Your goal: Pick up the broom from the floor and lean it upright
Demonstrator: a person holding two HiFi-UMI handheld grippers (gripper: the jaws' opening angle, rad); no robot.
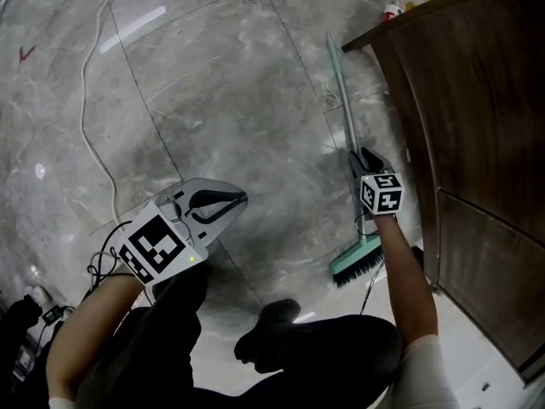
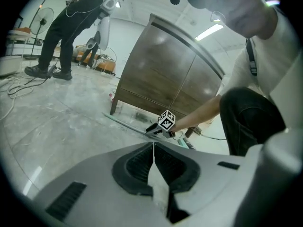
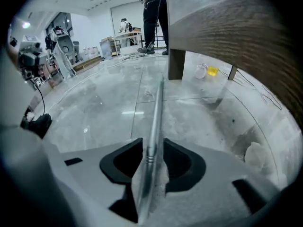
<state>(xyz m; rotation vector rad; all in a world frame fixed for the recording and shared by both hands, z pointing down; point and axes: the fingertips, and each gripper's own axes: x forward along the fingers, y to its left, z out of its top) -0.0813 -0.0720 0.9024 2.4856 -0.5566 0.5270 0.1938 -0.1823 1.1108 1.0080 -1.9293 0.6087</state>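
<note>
Tiles [image 1: 213, 83] of glossy grey stone carry the broom [image 1: 343, 100], lying beside a wooden cabinet [image 1: 477, 126]; a bottle [image 1: 393, 5] (red cap, contents unclear) stands beyond. The right gripper [image 1: 362, 158] has open jaws astride the broom handle; the left gripper [image 1: 241, 198] is closed, empty.

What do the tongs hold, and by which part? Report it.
Nothing yet: the right tongs straddle the broom handle, open; the left tongs are shut, empty.

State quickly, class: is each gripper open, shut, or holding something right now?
Left gripper: shut, nothing between its jaws.
Right gripper: open, with the broom handle between its jaws, not clamped.
</note>
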